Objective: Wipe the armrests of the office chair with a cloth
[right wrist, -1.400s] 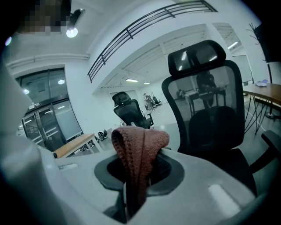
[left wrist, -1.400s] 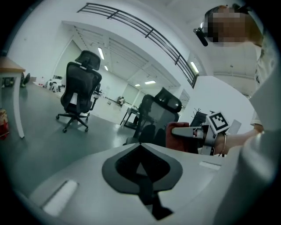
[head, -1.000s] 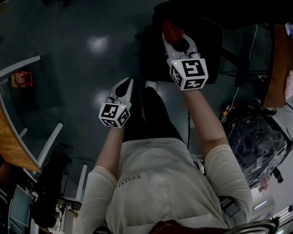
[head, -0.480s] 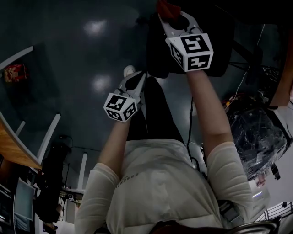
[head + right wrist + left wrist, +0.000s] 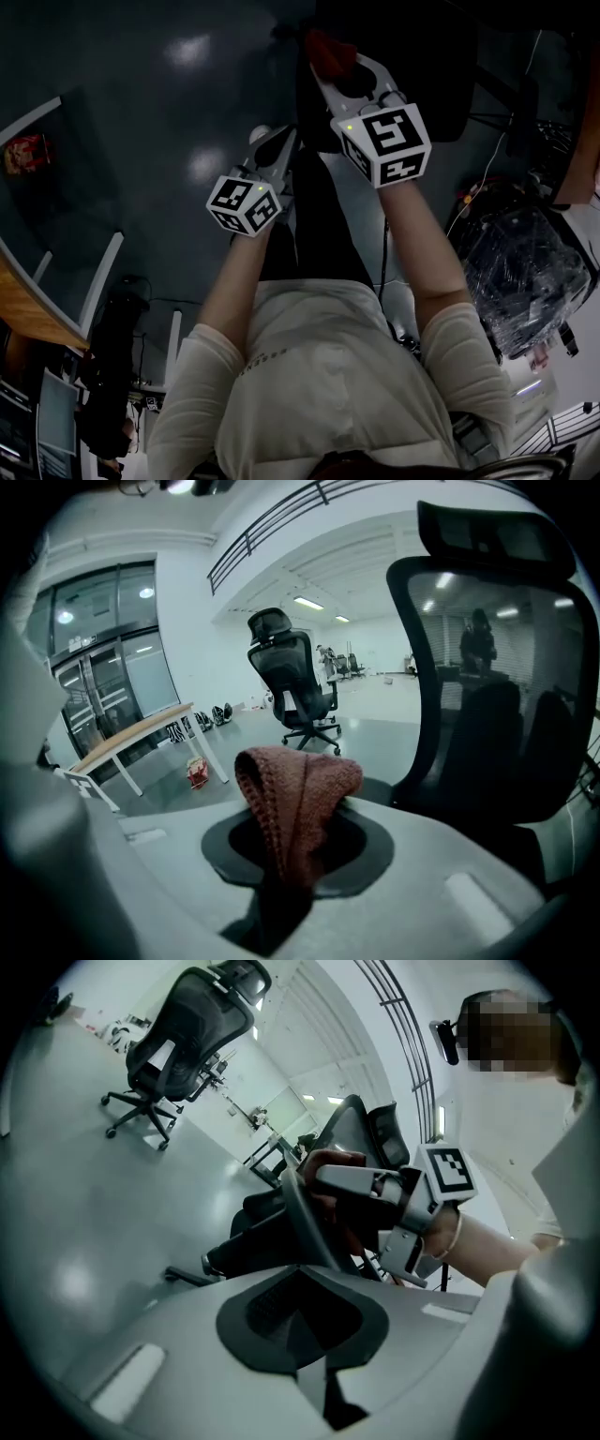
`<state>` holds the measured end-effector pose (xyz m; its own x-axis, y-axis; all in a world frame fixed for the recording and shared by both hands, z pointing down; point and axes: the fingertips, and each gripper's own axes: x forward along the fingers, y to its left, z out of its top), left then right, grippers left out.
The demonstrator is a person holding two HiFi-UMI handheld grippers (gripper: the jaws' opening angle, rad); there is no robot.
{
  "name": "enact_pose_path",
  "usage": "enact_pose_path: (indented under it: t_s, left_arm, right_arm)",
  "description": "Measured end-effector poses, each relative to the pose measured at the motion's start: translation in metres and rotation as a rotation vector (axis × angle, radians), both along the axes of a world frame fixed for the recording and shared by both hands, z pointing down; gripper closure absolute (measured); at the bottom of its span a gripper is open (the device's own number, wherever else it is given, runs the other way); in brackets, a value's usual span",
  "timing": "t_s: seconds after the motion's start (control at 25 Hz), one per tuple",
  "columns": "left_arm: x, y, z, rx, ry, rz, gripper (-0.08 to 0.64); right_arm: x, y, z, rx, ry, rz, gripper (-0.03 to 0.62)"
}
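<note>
Right claw (image 5: pixel 321 67) clamped on the red cloth (image 5: pixel 298 789) (a folded tuft upright between its jaws), near the office chair (image 5: pixel 492 714).

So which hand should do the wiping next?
Right. The right tool is shut on the red cloth, close to the chair; the left tool is shut on nothing.

The room was a big open office with a glossy pale grey floor (image 5: pixel 84 1232) that reflected the ceiling strip lights (image 5: pixel 307 603). It had white walls (image 5: pixel 192 621), tall dark-framed glass doors (image 5: pixel 103 658) and a dark railing (image 5: pixel 281 517) up high. A wooden-topped table with white legs (image 5: pixel 131 735) sat near the glass. A second black mesh office chair on castors (image 5: pixel 298 691) stood further back.
</note>
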<state>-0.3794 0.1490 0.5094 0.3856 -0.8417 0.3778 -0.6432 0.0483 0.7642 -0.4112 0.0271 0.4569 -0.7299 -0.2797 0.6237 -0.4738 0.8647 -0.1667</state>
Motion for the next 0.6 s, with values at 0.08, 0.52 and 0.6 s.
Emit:
enact_pose_path:
  t_s: [0.08, 0.52, 0.6]
  left_arm:
    - [0.000, -0.001, -0.001, 0.009, -0.012, 0.018, 0.554]
    - [0.007, 0.004, -0.007, 0.035, -0.093, 0.101, 0.551]
    - [0.007, 0.006, -0.008, 0.033, -0.097, 0.097, 0.551]
  right_arm:
    - [0.009, 0.020, -0.001, -0.042, -0.012, 0.012, 0.531]
    - [0.069, 0.137, 0.002, -0.248, -0.075, 0.015, 0.531]
    - [0.076, 0.156, 0.005, -0.324, -0.077, 0.007, 0.532]
